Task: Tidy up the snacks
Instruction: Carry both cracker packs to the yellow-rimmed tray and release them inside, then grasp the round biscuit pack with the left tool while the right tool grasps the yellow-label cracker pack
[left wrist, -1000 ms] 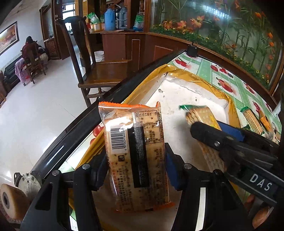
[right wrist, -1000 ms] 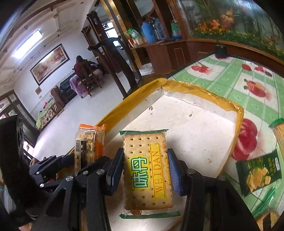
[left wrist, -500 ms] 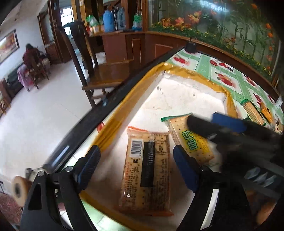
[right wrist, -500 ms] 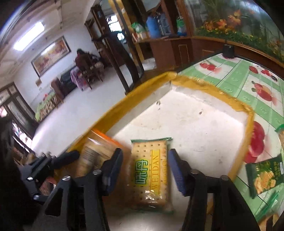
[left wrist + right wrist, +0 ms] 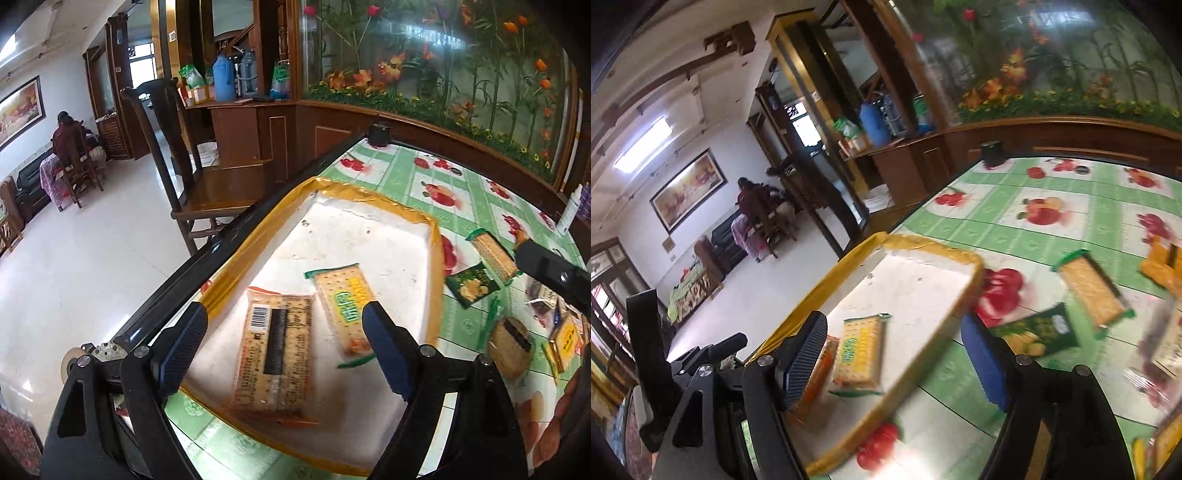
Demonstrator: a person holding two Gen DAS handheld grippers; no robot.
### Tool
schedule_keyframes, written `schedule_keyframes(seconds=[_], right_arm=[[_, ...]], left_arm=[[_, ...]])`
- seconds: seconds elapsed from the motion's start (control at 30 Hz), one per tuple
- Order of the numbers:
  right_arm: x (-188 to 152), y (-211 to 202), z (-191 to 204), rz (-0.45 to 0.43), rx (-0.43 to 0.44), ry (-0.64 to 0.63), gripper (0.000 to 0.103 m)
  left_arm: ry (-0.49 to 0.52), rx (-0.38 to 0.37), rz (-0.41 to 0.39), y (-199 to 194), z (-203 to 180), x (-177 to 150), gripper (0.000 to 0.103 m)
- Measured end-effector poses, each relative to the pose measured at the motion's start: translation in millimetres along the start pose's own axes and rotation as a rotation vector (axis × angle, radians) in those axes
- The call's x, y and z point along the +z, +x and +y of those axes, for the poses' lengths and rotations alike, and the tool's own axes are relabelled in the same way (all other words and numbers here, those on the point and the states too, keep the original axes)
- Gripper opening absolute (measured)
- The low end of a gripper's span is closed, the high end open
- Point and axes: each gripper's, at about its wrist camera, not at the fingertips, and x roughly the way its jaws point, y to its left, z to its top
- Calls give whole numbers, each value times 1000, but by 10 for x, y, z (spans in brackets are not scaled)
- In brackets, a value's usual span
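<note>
A tray with a yellow taped rim and a white floor sits at the table's left edge. Two cracker packs lie flat in it, side by side: an orange-edged pack and a green-edged pack. My left gripper hovers open above them, touching neither. My right gripper is above the tray's near right corner, its jaws opening with nothing between the pads. In the right wrist view the green-edged pack shows whole, while the orange-edged pack is mostly hidden behind the left finger.
Loose snacks lie on the green fruit-print tablecloth to the tray's right: a dark green bag, a green-edged cracker pack, yellow packs and a round brown snack. A wooden chair stands beyond the table's black edge.
Both grippers opened and let go of their packs, which now lie in the tray. Both drew back and up. The right one swung towards the loose snacks.
</note>
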Motion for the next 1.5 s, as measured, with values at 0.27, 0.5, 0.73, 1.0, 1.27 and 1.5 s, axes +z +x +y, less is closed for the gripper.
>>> schedule_keyframes(seconds=[0.27,0.5,0.73,1.0,1.27,1.5], right_arm=[[-290,-674,-513,-52,-119,44,84],[-553,-1188,-1003,-86,-212,125,84],[-796,-1525,-1333,-106,-272,197,84],[-976,-1761,-1532,-121,-307,235,87],[-1005,-1819,-1596,-129,-301,254,88],[-1028,-1803,-1651,-111,-313,268,90]], left_arm=[[66,-91,-9,-123,-425,-54,86],[176,-178,-3,-237,-937,-165,86],[228,-266,48,-238,-1352,-273,86],[176,-303,140,-137,-1584,-438,86],[299,-372,138,-30,-1845,-463,86],[358,-429,174,140,-1869,-362,86]])
